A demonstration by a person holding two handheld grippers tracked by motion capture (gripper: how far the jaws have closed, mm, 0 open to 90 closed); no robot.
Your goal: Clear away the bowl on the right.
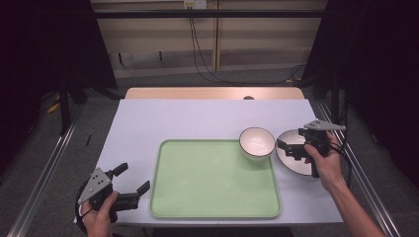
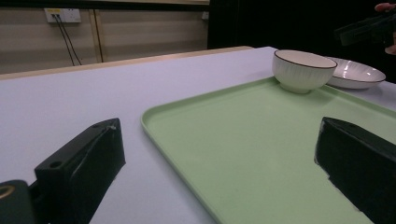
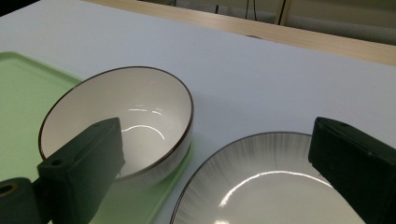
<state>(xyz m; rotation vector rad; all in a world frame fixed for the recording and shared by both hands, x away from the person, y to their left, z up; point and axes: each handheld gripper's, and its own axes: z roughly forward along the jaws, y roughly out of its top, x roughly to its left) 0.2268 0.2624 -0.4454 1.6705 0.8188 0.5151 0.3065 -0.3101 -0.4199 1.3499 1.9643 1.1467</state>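
White ceramic bowl with a thin dark rim (image 1: 257,143) sits on the far right corner of the pale green plastic tray (image 1: 207,182), upright and empty, its inside glossy under the lights. Just beside it, off the tray's right edge, lies a shallow white ceramic plate with a dark rim and fine ribbed lines (image 1: 291,160), resting flat on the light grey tabletop (image 1: 188,118) near its right edge. Whether plate and tray touch I cannot tell.

From where I stand, the right gripper (image 1: 286,148) hangs low over the plate, held in the person's right hand (image 1: 323,160), its black jaws spread wide with nothing between them. In the right gripper view one jaw stands in front of the bowl (image 3: 121,121) and the other over the plate (image 3: 261,186).

The left gripper (image 1: 134,178) rests near the front left corner of the tabletop, just beside the tray's left edge, gripped by the left hand (image 1: 99,217). Its jaws are also wide apart and empty; in the left gripper view they frame the tray (image 2: 252,144), with the bowl (image 2: 302,70) and the plate (image 2: 357,73) well beyond.
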